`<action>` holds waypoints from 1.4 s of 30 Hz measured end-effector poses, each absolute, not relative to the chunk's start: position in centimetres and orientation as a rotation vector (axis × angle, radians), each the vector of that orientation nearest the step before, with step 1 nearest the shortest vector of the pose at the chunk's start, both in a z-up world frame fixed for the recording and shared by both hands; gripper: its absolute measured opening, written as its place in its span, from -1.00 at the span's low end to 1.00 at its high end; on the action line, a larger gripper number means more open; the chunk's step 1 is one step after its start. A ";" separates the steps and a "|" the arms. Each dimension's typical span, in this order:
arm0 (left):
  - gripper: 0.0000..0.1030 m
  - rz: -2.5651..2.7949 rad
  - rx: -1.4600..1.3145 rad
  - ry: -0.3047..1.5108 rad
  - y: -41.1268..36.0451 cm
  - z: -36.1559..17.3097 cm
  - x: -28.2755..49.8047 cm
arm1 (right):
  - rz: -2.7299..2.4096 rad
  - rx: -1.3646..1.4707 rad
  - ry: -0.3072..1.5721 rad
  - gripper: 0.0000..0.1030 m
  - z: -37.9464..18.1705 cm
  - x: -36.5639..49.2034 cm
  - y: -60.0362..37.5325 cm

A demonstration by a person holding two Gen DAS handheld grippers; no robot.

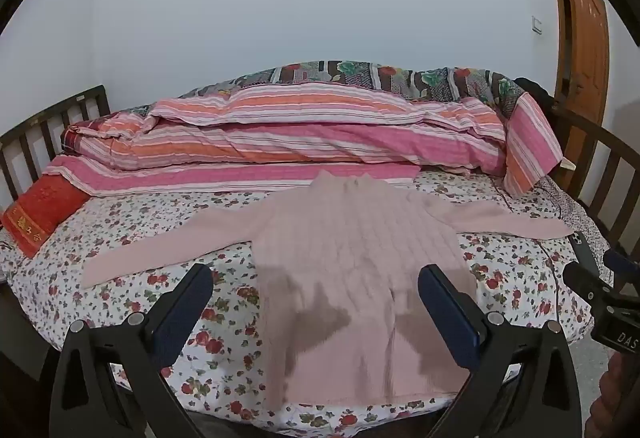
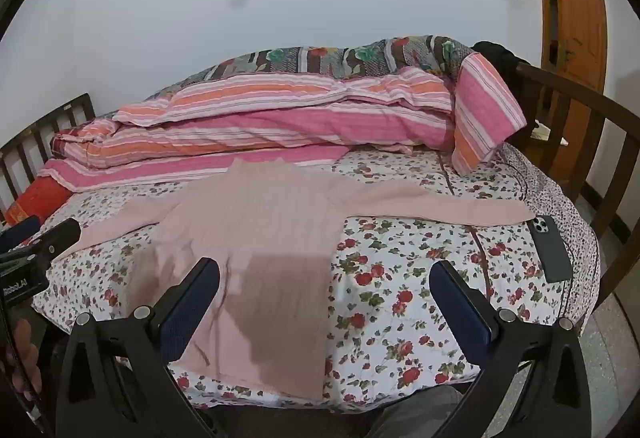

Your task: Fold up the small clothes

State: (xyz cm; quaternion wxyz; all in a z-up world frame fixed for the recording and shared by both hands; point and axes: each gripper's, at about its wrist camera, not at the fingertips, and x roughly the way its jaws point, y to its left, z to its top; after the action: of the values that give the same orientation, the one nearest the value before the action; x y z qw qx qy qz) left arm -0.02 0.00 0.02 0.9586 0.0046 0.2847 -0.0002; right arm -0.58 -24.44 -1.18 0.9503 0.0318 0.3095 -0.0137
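Note:
A pale pink knitted sweater [image 1: 352, 258] lies flat on the floral bed sheet [image 1: 132, 226], hem toward me, both sleeves spread out to the sides. It also shows in the right wrist view [image 2: 256, 238]. My left gripper [image 1: 316, 278] is open and empty, hovering above the sweater's lower body. My right gripper [image 2: 324, 278] is open and empty, above the sweater's right hem edge. The right gripper shows at the right edge of the left wrist view [image 1: 600, 290]; the left one shows at the left edge of the right wrist view [image 2: 36, 246].
A dark phone [image 2: 550, 248] lies on the sheet near the right sleeve's end. Rolled striped pink quilts [image 1: 300, 134] fill the far side of the bed. A red pillow [image 1: 40, 214] lies at the left. Wooden bed rails [image 2: 580, 126] stand at both ends. A wooden door [image 2: 576, 18] is at the right.

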 end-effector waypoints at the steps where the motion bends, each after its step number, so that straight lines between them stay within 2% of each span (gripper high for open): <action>1: 1.00 0.006 0.011 0.586 0.0 0.0 0.0 | -0.030 0.063 0.630 0.99 -1.1 -0.6 -24.4; 42: 1.00 -0.010 0.000 0.562 -0.2 0.2 -0.9 | -0.015 0.047 0.613 0.99 -0.2 -1.5 -22.7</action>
State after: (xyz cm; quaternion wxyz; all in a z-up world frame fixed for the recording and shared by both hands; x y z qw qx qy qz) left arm -0.93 -0.24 0.17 0.9608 -0.0001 0.2771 -0.0047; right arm -1.49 -22.73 -0.16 0.9531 0.0229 0.3016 -0.0073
